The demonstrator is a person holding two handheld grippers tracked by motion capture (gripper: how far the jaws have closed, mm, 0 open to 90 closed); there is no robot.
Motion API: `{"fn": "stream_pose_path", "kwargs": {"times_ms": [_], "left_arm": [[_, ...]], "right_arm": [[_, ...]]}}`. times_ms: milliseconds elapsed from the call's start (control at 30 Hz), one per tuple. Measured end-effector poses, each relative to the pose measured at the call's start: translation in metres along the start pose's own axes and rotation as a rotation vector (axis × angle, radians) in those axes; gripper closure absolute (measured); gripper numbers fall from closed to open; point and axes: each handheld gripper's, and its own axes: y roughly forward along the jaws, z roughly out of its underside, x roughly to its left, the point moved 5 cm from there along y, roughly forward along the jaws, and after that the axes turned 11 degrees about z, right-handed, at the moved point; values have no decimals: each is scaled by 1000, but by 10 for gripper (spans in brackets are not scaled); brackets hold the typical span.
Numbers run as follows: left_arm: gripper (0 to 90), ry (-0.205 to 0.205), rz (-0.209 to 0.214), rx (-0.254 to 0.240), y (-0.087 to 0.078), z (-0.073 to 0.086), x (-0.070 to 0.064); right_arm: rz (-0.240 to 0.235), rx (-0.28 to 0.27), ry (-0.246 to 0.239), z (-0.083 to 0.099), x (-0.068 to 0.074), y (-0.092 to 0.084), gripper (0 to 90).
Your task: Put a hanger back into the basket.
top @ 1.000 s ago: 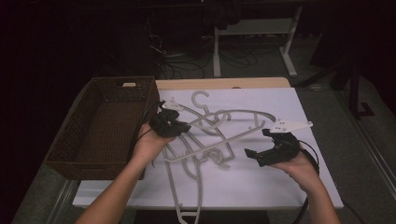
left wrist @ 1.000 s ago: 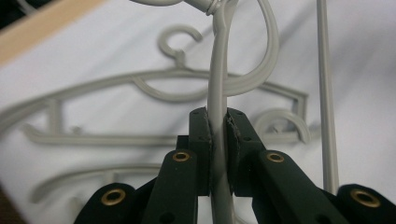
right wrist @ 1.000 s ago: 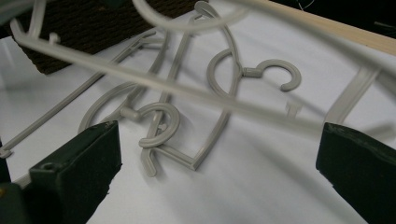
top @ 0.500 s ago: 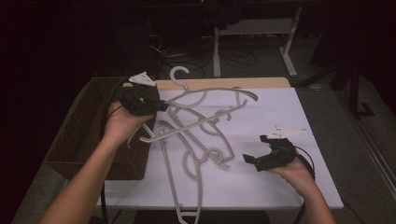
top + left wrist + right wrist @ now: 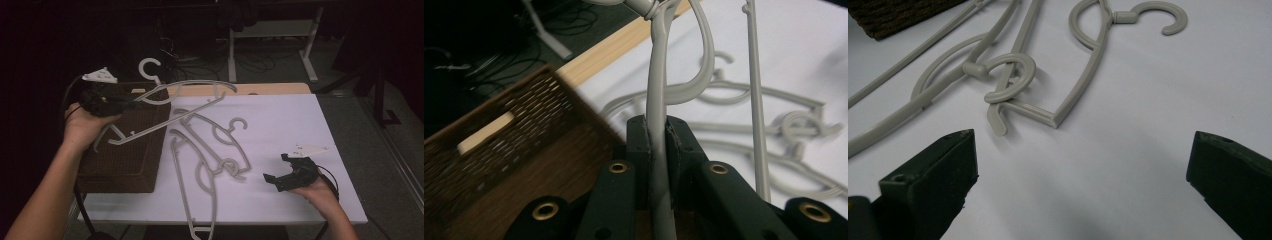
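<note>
The left gripper (image 5: 107, 100) holds one grey hanger (image 5: 165, 110) in the air above the brown woven basket (image 5: 125, 165) at the left edge of the table (image 5: 300, 115); the left gripper view shows its jaws clenched on the hanger's (image 5: 659, 125) thin bar, the pads pressing on both sides. The hook points up and away from the person, and the long body reaches out over the white table top toward the middle. The step in hand looks like lowering this hanger into the basket. To do it well, the person would likely need to turn the hanger so its length runs along the basket's long side, since it looks longer than the basket is wide, then bring it down level so that neither the hook nor the far arm catches on the rim. The grip sits near one end of the bar, so the free end may droop or swing; a slow descent should keep it steady, and the jaws are best let go only once the hanger rests inside. The other hangers (image 5: 210, 160) lie tangled near the middle of the table, one reaching over the near edge. The right gripper (image 5: 287, 175) rests near the near right corner, its jaws released and wide apart with nothing between them, facing the hooked hangers (image 5: 1013, 80) and well placed to take the next one.
</note>
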Motion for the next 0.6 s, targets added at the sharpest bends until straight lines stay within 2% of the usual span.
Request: {"fn": "stream_pose_path", "kwargs": {"times_ms": [100, 467, 600], "left_arm": [[826, -23, -23, 2, -11, 14, 16], [827, -163, -123, -18, -51, 70, 71], [826, -184, -161, -19, -66, 85, 85]], "right_arm": [[8, 4, -1, 0, -1, 0, 0], [26, 7, 8, 2, -7, 1, 0], [30, 9, 11, 2, -8, 1, 0]]}}
